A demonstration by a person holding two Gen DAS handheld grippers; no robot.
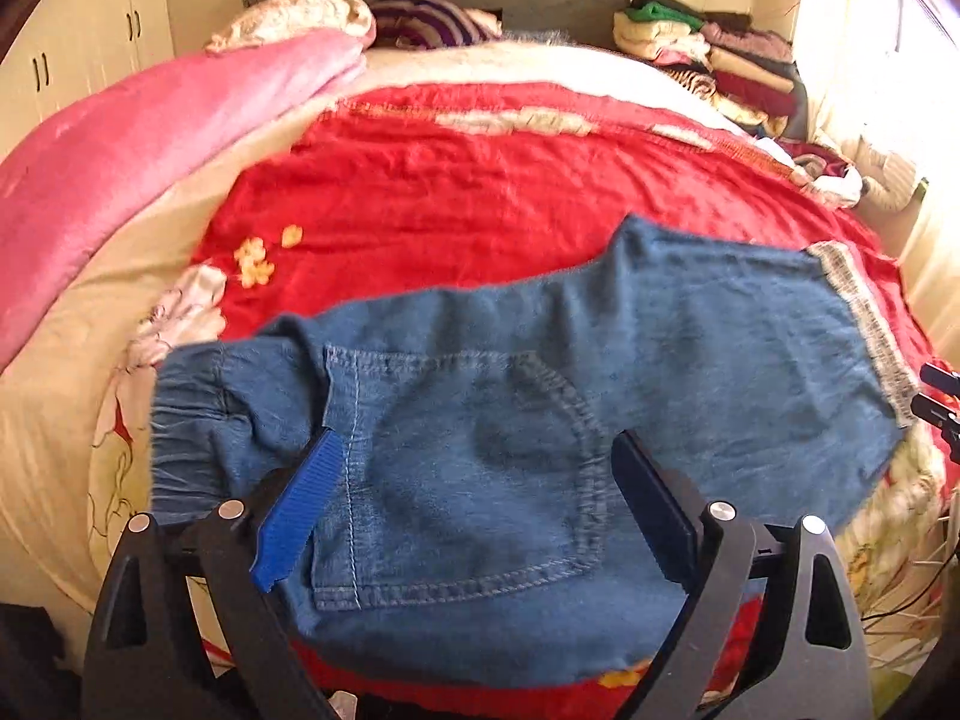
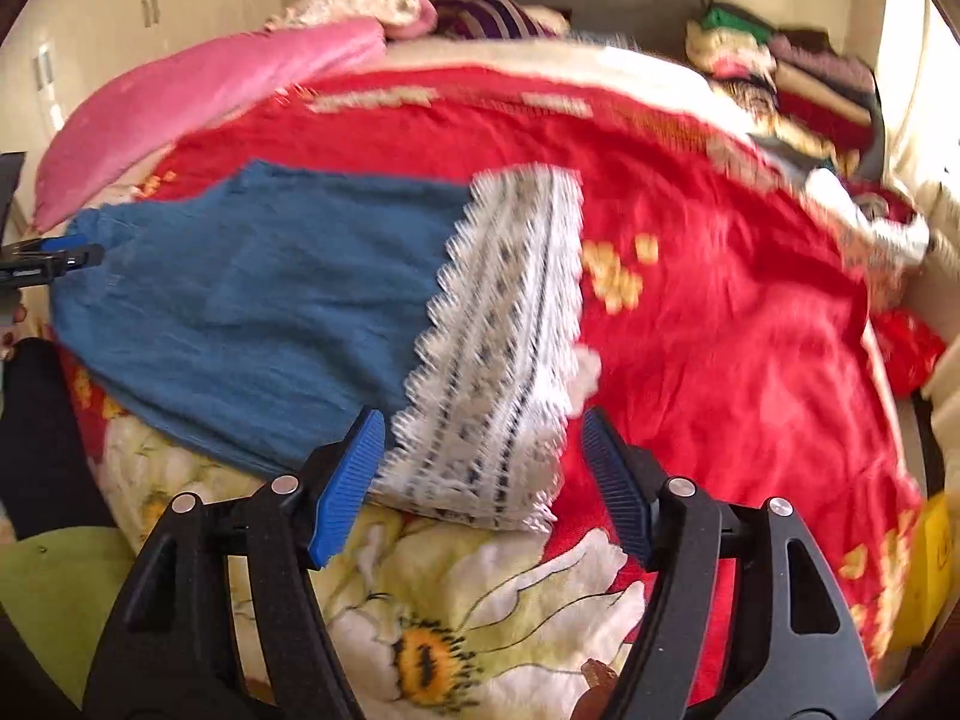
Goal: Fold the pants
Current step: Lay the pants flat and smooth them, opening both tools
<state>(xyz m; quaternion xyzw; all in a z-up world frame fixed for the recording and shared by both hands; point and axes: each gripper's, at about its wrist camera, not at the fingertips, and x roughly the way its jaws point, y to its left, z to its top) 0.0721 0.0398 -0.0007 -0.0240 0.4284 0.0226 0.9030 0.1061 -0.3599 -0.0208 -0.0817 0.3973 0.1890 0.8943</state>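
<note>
Blue denim pants point(image 1: 540, 396) lie flat on the red bedspread point(image 1: 480, 192), with the elastic waist at the left and a back pocket facing up. My left gripper point(image 1: 474, 480) stands wide open over that pocket, its pads clear of the cloth. In the right wrist view the pants point(image 2: 252, 300) end in a white lace cuff point(image 2: 498, 354). My right gripper point(image 2: 483, 468) is open around the near edge of the cuff, and its right pad stands clearly apart from the lace. Each gripper shows at the edge of the other's view.
A pink quilt point(image 1: 150, 144) lies along the left of the bed. Pillows point(image 1: 300, 15) and a stack of folded clothes point(image 1: 720, 54) sit at the headboard end. A flowered cover point(image 2: 468, 612) hangs over the near bed edge. A person's dark-clad leg point(image 2: 36, 432) is at the left.
</note>
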